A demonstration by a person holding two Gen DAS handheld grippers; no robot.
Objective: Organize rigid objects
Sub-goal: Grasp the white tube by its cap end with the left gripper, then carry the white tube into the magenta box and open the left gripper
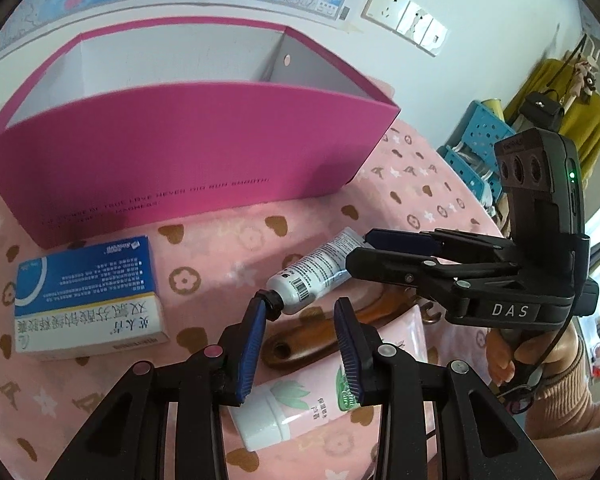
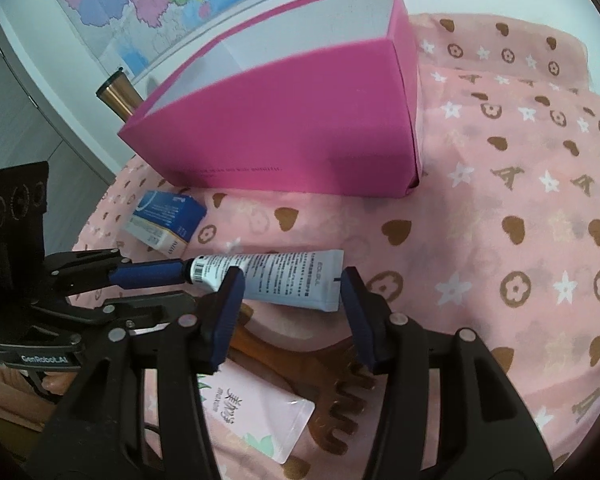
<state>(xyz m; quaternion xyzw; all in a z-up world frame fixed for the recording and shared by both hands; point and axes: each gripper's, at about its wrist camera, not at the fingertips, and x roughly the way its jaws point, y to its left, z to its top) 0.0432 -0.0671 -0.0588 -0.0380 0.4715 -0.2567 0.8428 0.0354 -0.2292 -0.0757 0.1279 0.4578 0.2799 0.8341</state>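
Note:
A white tube point(image 1: 320, 270) point(image 2: 276, 276) with a black cap lies on the pink cloth in front of an open magenta box point(image 1: 188, 152) point(image 2: 292, 128). A brown wooden comb point(image 1: 316, 340) point(image 2: 320, 364) and a pink tube point(image 1: 300, 392) point(image 2: 256, 412) lie beneath my grippers. A blue-and-white medicine box point(image 1: 88, 300) point(image 2: 168, 220) sits at the left. My left gripper point(image 1: 300, 344) is open over the comb handle, its left fingertip by the white tube's cap. My right gripper point(image 2: 292, 316) point(image 1: 364, 248) is open, straddling the white tube's flat end.
The magenta box is empty inside as far as I see. A copper tumbler point(image 2: 118, 94) stands behind it at the left. A blue plastic rack point(image 1: 480, 148) stands off the table's right side. The wall with maps and sockets point(image 1: 404, 16) is behind.

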